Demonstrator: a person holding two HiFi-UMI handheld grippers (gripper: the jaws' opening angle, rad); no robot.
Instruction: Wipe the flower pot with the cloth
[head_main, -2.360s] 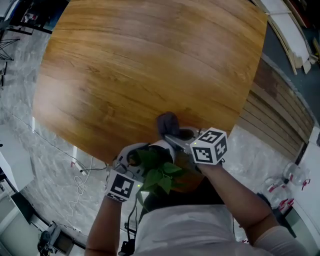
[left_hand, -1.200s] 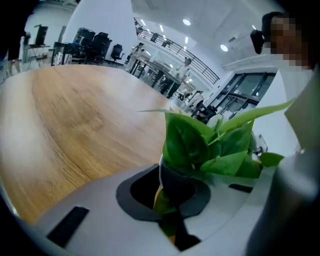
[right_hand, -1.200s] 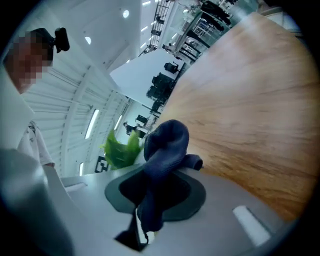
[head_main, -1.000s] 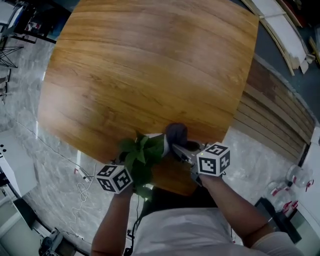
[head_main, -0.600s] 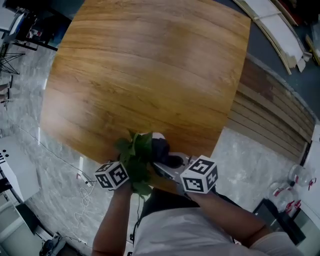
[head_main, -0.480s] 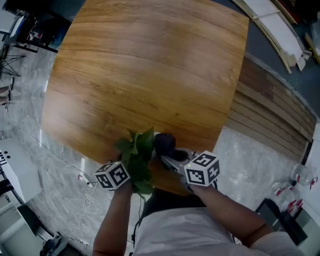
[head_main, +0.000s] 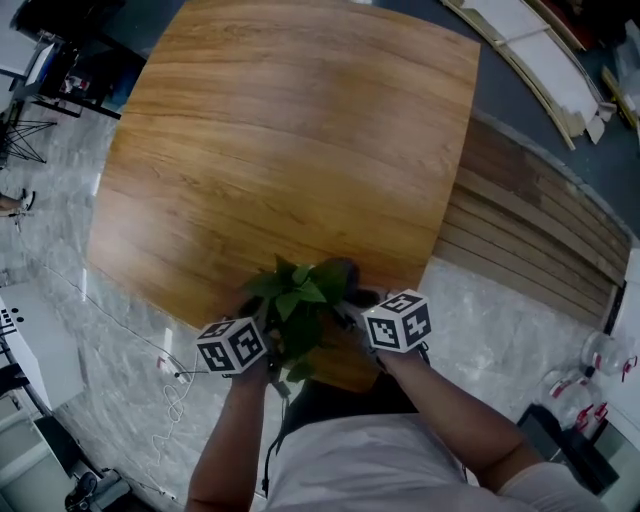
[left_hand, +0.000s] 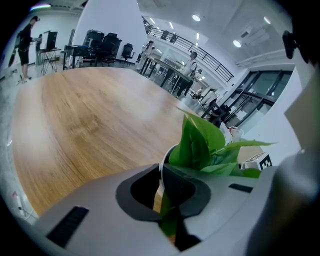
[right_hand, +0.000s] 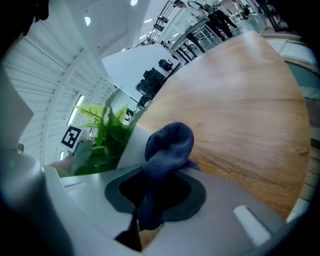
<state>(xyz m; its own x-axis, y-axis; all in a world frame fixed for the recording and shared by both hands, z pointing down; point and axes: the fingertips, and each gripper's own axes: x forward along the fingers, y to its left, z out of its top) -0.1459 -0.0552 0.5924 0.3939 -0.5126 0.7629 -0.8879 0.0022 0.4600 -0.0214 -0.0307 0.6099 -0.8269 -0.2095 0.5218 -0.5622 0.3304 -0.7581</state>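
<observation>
A white flower pot (right_hand: 131, 148) with a green leafy plant (head_main: 298, 300) is at the near edge of the wooden table (head_main: 280, 140). My left gripper (left_hand: 162, 189) is shut on the pot's thin white rim (left_hand: 161, 172), and its marker cube (head_main: 232, 345) shows left of the leaves. My right gripper (right_hand: 148, 204) is shut on a dark blue cloth (right_hand: 168, 144), which bunches up against the pot's side. In the head view the cloth (head_main: 343, 271) peeks out at the right of the leaves, beyond the right marker cube (head_main: 397, 320). The leaves hide most of the pot from above.
The table stretches away bare beyond the pot. Stacked wooden planks (head_main: 530, 220) lie on the floor to the right, and a cable (head_main: 172, 385) trails on the marble floor at the left. Desks, chairs and people (left_hand: 150, 50) stand far off.
The plant has swung from my body side up to the table edge. Its leaves now lie over part of the cloth. Both grippers have kept their hold.
</observation>
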